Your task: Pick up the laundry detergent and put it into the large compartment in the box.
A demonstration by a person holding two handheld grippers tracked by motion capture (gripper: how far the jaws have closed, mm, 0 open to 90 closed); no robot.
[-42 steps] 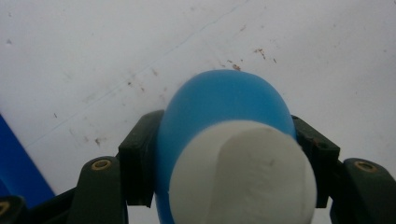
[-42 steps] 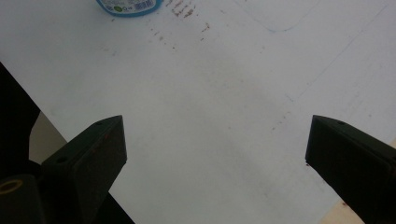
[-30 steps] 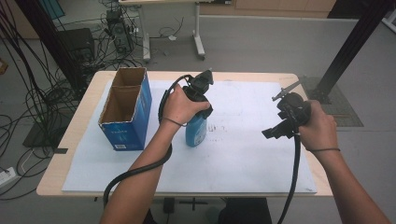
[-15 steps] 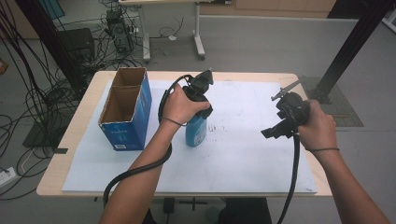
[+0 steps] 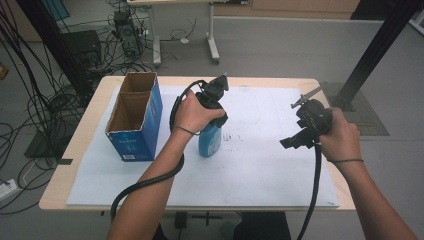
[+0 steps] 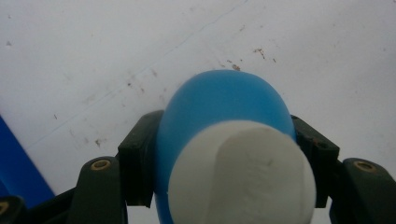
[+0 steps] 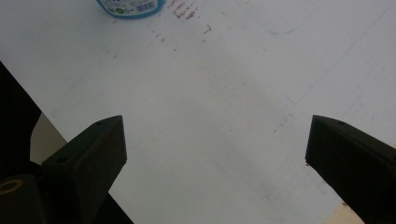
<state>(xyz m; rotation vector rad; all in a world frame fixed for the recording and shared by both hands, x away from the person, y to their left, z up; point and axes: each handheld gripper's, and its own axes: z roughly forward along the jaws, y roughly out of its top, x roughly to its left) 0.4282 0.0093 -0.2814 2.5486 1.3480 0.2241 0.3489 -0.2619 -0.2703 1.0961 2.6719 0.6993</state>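
Beside the open blue cardboard box (image 5: 134, 120), the left hand-held gripper (image 6: 224, 154) clamps the white-capped blue plastic bottle (image 5: 209, 141) on the counter (image 5: 280, 165), likely ready for lifting boxward, while the right hand-held gripper (image 7: 215, 154) hangs spread wide with nothing between its jaws.

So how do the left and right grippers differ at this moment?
The left gripper is shut on the blue bottle, its jaws pressing both sides below the white cap; the right gripper is open with nothing between its jaws. The left sits over the bottle beside the box, pointing down; the right hangs over bare white sheet near the table's right edge. Both are black, hand-held, with trailing cables.
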